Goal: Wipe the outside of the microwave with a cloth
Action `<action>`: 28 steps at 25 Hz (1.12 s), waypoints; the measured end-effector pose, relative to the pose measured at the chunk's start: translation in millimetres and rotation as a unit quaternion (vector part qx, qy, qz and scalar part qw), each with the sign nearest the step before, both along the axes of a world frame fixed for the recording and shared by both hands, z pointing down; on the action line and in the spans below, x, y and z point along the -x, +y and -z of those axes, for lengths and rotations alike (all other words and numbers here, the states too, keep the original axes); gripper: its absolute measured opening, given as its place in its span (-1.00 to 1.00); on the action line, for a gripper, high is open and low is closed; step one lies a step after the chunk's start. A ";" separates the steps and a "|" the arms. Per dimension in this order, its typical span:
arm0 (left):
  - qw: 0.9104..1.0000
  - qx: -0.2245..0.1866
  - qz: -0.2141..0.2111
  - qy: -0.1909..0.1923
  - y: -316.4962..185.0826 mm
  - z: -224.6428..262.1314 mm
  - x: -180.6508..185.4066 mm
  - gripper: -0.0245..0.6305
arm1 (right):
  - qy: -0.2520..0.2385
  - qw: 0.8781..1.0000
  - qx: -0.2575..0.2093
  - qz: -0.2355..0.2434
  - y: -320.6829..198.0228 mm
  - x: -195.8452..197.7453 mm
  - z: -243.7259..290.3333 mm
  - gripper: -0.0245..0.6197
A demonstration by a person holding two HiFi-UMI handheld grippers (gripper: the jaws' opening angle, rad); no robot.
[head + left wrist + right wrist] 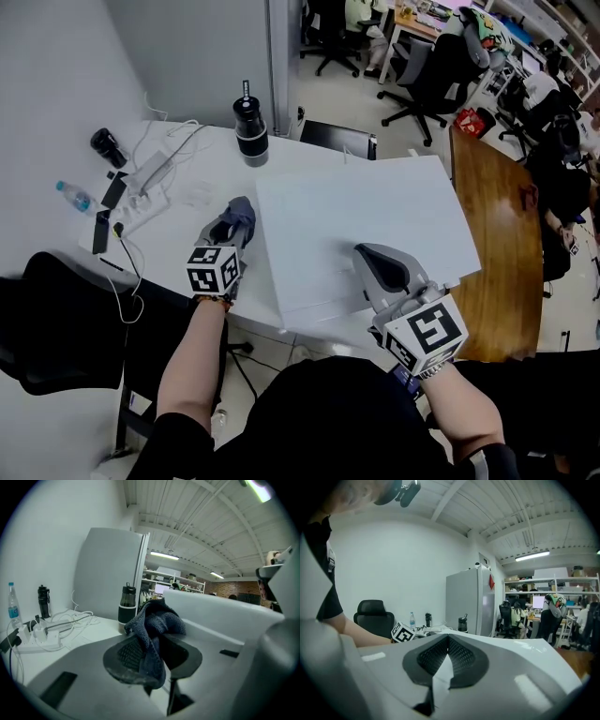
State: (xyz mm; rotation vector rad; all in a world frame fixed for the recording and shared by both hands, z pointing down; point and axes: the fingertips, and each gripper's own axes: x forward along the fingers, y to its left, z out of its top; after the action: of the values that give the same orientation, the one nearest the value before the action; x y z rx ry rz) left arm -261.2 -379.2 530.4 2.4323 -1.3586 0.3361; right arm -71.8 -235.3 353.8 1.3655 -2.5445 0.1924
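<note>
Left gripper clamped the dark cloth. It was bunched between the pads and spilled over the tips, just beside the white microwave's left edge. Right gripper was fully closed with nothing in it, over the microwave top.

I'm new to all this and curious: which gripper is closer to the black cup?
Left. The left gripper, holding the cloth, sits in front of the black cup; the right gripper is over the microwave, farther off to the side.
</note>
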 end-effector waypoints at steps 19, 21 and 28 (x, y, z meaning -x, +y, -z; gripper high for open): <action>0.933 -0.105 -0.316 0.140 159.6 197.4 -37.8 -0.62 | -0.054 0.968 0.018 0.246 20.5 108.7 24.6 -0.19; 0.921 -0.097 -0.350 0.142 173.4 199.9 -44.7 -0.61 | -0.059 0.961 0.017 0.270 27.7 115.0 27.0 -0.16; 0.880 -0.061 -0.434 0.184 203.2 205.8 -50.6 -0.61 | -0.105 0.922 0.046 0.370 60.1 130.2 34.2 -0.27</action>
State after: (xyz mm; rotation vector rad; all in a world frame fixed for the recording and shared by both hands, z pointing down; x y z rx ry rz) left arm -210.7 -176.0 324.6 2.8762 -0.0745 -0.0288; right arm -201.9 -175.2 319.6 0.2887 -2.9752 0.3138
